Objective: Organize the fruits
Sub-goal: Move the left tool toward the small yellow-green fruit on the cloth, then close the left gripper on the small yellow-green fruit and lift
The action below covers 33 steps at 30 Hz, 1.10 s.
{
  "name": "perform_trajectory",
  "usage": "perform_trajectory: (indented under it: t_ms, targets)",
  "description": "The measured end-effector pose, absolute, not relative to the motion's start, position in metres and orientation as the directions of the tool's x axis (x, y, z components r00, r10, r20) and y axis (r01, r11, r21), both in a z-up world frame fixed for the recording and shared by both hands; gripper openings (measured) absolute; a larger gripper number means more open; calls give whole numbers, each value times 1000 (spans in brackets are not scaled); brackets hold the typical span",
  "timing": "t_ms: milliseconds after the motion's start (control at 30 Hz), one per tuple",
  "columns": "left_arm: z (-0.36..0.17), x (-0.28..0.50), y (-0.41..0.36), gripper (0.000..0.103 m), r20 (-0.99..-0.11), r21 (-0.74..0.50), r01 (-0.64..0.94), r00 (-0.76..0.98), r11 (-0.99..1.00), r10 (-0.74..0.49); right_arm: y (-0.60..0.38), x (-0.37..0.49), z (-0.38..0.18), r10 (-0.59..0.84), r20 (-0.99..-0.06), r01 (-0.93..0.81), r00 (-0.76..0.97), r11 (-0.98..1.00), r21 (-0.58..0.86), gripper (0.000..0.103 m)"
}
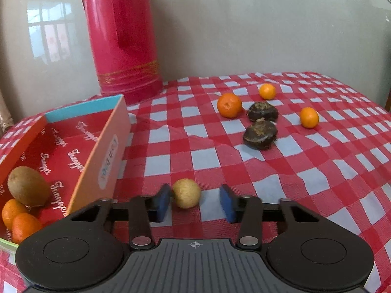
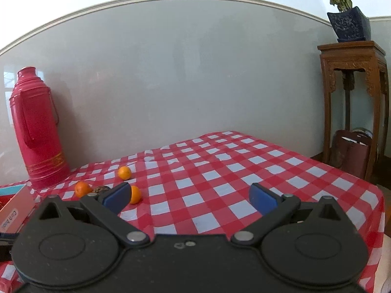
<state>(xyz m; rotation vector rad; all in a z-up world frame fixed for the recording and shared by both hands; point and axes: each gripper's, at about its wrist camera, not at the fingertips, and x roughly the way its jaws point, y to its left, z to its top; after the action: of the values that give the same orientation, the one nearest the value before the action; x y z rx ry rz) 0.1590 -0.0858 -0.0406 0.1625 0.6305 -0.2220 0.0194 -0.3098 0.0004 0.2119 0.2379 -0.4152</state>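
Note:
My left gripper (image 1: 195, 204) is open, low over the checked cloth, with a small yellow-tan round fruit (image 1: 187, 193) between its blue pads, close to the left pad. A red box (image 1: 107, 151) at the left holds a kiwi (image 1: 28, 189) and two oranges (image 1: 19, 221). Farther on the cloth lie three oranges (image 1: 229, 105) and two dark brown fruits (image 1: 260, 133). My right gripper (image 2: 189, 199) is open and empty above the cloth; the oranges (image 2: 124, 172) show to its left, and the box's corner (image 2: 14, 210) is at the far left.
A tall red thermos (image 1: 122, 36) stands behind the box against the wall and also shows in the right wrist view (image 2: 36, 131). A wooden stand (image 2: 354, 102) with a potted plant (image 2: 347, 19) stands beyond the table's right edge.

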Motion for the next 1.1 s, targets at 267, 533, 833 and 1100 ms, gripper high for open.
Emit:
perform_trajectory:
  t_ms: [267, 533, 833, 1100]
  targets:
    - [-42, 160, -88, 40, -591, 99, 250, 793, 963, -146, -305, 23, 0, -357, -276, 405, 893, 903, 143, 97]
    - [-42, 159, -85, 26, -586, 85, 247, 796, 965, -152, -304, 25, -1, -347, -289, 399, 892, 906, 142, 97]
    - [-39, 153, -85, 26, -556, 107, 241, 819, 965, -143, -304, 28, -3, -332, -305, 387, 893, 911, 141, 97]
    - [-30, 150, -82, 26, -555, 97, 251, 817, 963, -157, -303, 30, -4, -319, -312, 377, 895, 915, 147, 97]
